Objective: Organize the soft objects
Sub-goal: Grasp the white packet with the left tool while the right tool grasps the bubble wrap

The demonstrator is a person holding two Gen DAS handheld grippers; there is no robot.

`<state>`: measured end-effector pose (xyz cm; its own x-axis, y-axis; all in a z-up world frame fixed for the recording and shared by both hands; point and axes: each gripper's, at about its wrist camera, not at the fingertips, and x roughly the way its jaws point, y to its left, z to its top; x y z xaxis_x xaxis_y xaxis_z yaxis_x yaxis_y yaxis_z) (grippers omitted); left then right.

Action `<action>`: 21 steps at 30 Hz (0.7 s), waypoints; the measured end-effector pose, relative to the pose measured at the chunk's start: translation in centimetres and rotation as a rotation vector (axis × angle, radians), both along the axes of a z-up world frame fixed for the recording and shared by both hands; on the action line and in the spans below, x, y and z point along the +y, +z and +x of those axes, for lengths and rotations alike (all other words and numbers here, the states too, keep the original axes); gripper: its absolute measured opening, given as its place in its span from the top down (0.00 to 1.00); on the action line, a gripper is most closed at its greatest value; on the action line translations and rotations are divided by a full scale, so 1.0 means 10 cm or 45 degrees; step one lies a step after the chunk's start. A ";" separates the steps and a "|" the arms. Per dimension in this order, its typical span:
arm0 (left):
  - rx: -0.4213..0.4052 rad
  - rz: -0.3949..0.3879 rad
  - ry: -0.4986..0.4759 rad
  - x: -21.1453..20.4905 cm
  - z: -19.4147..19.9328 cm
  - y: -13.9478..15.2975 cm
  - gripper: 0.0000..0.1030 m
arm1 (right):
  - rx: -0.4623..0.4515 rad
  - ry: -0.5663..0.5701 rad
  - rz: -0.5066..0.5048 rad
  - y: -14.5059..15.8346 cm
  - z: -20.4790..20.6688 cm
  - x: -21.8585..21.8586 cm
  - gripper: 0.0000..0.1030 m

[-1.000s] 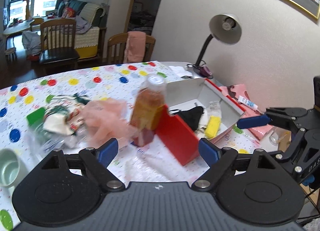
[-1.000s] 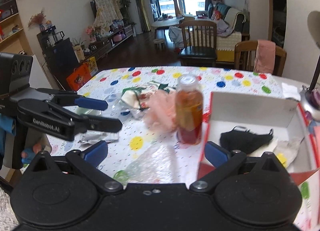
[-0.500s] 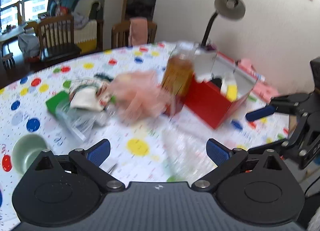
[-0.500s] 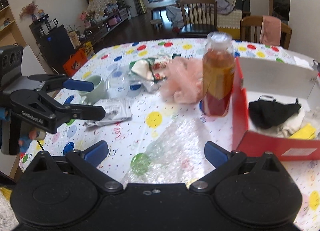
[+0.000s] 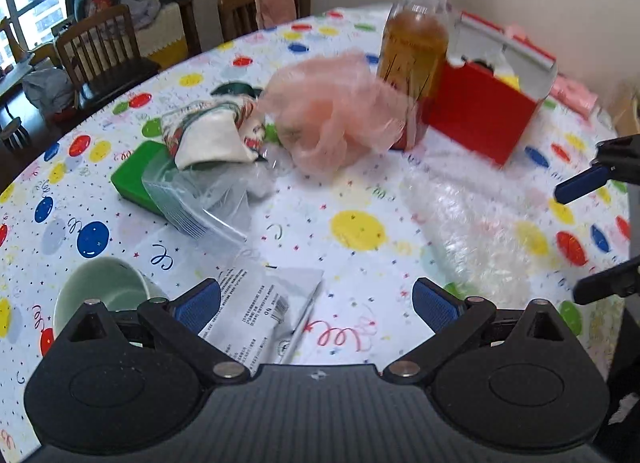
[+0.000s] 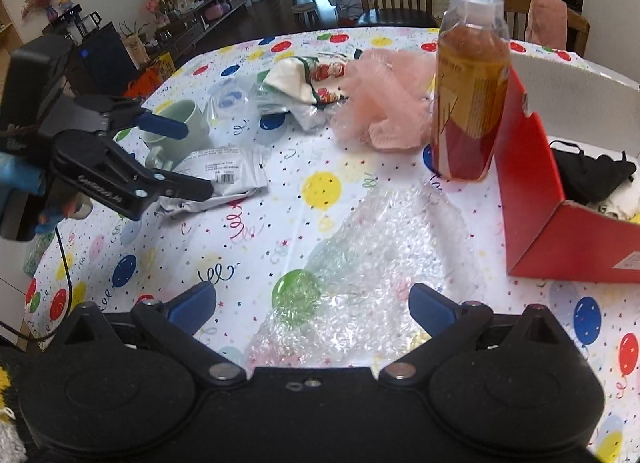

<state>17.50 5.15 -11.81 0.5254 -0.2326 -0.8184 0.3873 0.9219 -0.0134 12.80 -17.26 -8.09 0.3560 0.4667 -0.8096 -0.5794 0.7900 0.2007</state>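
Hovering left tool (image 5: 316,305) wide and empty, right tool (image 6: 312,309) wide over bubble wrap (image 6: 372,263)

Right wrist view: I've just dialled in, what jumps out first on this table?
The tall bottle of amber drink stands upright mid-table, hard against the red box, which already holds a black fabric item. Left of the bottle lies a fluffy pink mesh pouf. Nearest the camera, a sheet of bubble wrap is spread on the balloon-print tablecloth, ahead of the open right gripper.
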 end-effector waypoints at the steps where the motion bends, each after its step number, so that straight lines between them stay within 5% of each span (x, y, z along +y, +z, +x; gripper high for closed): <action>1: 0.011 0.017 -0.001 -0.01 0.03 -0.04 0.00 | 0.004 -0.003 -0.002 -0.02 0.01 0.01 0.00; 9: 0.134 0.120 0.010 -0.02 0.30 -0.27 0.01 | 0.017 -0.007 -0.075 -0.23 0.08 0.10 0.00; 21: 0.170 0.235 0.033 -0.08 0.42 -0.48 0.02 | -0.048 -0.009 -0.176 -0.55 0.19 0.28 0.01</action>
